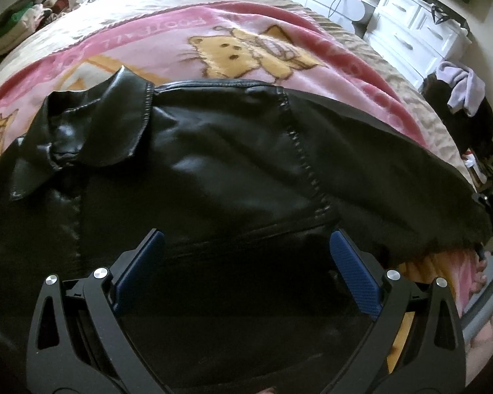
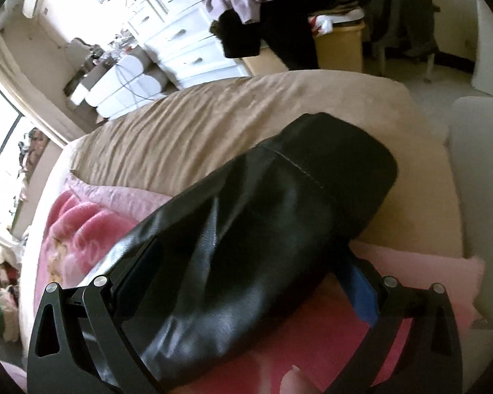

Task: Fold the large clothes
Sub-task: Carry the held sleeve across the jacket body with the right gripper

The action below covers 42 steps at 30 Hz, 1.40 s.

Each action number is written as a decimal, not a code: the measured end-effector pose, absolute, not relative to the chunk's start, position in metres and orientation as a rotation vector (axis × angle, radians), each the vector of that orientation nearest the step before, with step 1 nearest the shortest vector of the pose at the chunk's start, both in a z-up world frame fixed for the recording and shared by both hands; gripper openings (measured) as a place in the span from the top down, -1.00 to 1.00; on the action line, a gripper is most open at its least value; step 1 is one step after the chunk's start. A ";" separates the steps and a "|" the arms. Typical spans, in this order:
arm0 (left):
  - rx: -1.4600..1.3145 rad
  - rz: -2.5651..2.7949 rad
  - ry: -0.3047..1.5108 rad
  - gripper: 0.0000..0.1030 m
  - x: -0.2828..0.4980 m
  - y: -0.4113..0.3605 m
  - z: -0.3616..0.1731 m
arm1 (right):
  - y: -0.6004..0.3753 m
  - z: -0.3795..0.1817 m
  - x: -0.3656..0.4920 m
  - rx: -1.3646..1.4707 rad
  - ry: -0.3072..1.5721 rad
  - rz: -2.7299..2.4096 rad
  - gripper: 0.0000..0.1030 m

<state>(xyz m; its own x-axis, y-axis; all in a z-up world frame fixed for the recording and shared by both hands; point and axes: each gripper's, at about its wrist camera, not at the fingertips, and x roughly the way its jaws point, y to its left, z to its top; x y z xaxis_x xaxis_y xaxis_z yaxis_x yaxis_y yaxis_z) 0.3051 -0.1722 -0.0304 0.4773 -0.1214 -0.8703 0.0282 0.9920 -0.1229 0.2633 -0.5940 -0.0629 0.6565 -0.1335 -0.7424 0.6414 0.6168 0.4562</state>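
Blue-padded fingers (image 1: 355, 269) of left gripper (image 1: 246, 256) spread wide over black leather jacket (image 1: 213, 164) flat on pink blanket (image 1: 180, 42); right gripper (image 2: 246, 262) likewise wide, straddling sleeve (image 2: 279, 197), nothing clamped, probably poised for folding inward.

One black leather jacket (image 1: 213, 164) with one collar (image 1: 95, 121) and one sleeve (image 2: 279, 203) in view, one pink blanket (image 1: 279, 32), perhaps two yellow cats (image 1: 246, 52) printed on it, two grippers (image 1: 246, 256) (image 2: 246, 272), one white dresser (image 1: 417, 29), one lilac garment (image 1: 460, 88)
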 end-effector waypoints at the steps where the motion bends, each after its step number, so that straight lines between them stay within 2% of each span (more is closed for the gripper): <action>1: -0.095 -0.090 1.069 -0.83 0.304 -0.171 -0.029 | -0.594 -0.060 0.263 0.795 0.702 -0.449 -0.75; 2: -0.092 -0.087 1.066 -0.83 0.302 -0.168 -0.026 | -0.593 -0.058 0.263 0.805 0.683 -0.412 -0.37; 3: -0.090 -0.083 1.062 -0.83 0.301 -0.166 -0.023 | -0.591 -0.055 0.263 0.808 0.673 -0.393 -0.08; 4: -0.092 -0.080 1.058 -0.83 0.300 -0.163 -0.021 | -0.588 -0.050 0.263 0.792 0.647 -0.357 0.07; 6: -0.104 -0.078 1.046 -0.83 0.296 -0.156 -0.013 | -0.581 -0.040 0.264 0.757 0.614 -0.307 0.52; 9: -0.128 -0.087 1.036 -0.83 0.290 -0.146 -0.001 | -0.565 -0.016 0.261 0.744 0.524 -0.193 0.65; 13: -0.133 -0.087 1.012 -0.83 0.283 -0.136 0.016 | -0.528 0.020 0.260 0.657 0.427 -0.047 0.77; 23: -0.195 -0.084 0.957 -0.83 0.271 -0.105 0.050 | -0.437 0.069 0.262 0.460 0.338 0.186 0.78; 42: -0.478 -0.111 0.754 -0.83 0.222 0.001 0.115 | -0.273 0.095 0.230 0.228 0.331 0.556 0.81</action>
